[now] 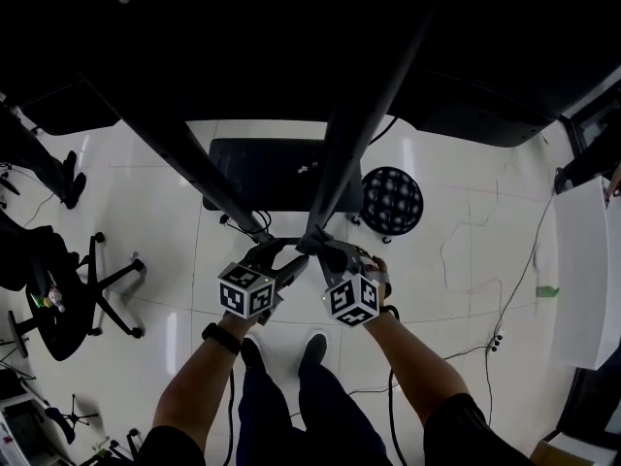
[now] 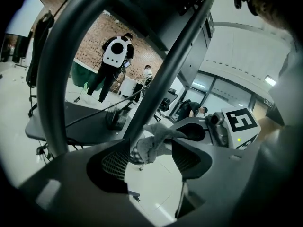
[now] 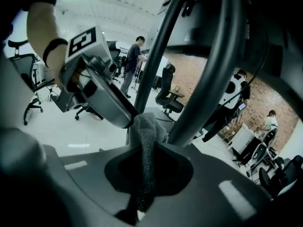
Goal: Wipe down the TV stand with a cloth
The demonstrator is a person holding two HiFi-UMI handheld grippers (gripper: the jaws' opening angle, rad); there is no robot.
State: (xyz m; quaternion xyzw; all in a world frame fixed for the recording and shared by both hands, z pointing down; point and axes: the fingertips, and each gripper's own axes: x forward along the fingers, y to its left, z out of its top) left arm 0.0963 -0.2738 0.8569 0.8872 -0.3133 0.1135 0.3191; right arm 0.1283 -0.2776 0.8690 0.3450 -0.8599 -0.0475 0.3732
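The TV stand's dark slanted poles point(image 1: 354, 134) rise over its black base point(image 1: 272, 173) on the white floor. Both grippers meet at the lower part of one pole point(image 2: 165, 79). My right gripper point(image 1: 328, 250) is shut on a grey cloth point(image 3: 144, 131), which runs up between its jaws point(image 3: 142, 174) and bunches against the pole point(image 3: 203, 89). My left gripper point(image 1: 289, 252) stands open, its jaws on either side of the bunched cloth point(image 2: 151, 143) with floor showing below point(image 2: 149, 156). The left gripper's tip touches the cloth in the right gripper view.
A round dark stool point(image 1: 391, 200) stands right of the base. An office chair point(image 1: 68, 289) is at the left, cables point(image 1: 485, 348) trail over the floor, and a white table point(image 1: 582, 270) lines the right. People point(image 2: 113, 56) stand in the background.
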